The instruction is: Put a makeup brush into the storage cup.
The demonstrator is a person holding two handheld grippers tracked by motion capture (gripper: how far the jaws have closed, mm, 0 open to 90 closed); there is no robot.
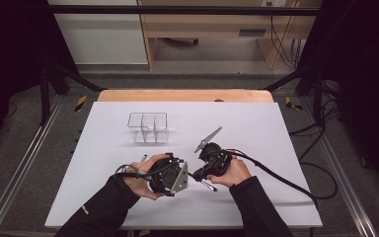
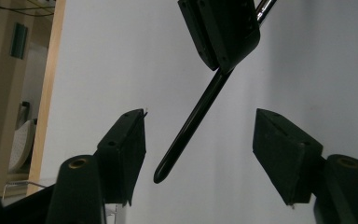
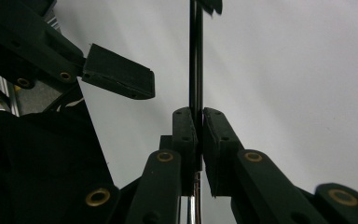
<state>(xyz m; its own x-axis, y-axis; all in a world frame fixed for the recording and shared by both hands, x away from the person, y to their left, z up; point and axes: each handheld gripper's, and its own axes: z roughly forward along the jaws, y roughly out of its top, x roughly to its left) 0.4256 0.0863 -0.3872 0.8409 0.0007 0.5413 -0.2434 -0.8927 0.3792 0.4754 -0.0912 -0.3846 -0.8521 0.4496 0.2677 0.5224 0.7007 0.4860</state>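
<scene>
jaws of the right gripper [image 3: 199, 135] pinch a black pen [image 2: 191, 126] above the bench's [image 1: 276, 148] near edge; the left gripper's [image 2: 199, 156] jaws stand spread around its tip, not touching. handover looks half done; the clear organizer [image 1: 148, 127] waits empty.

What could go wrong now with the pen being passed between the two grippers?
1. The right gripper clamps the pen near one end, so the long free part could swing or slip when touched.
2. The left gripper has open jaws around the pen's tip, pads not touching; closing off-centre could knock it askew.
3. If the right lets go too soon, the pen may drop onto the table.
</scene>
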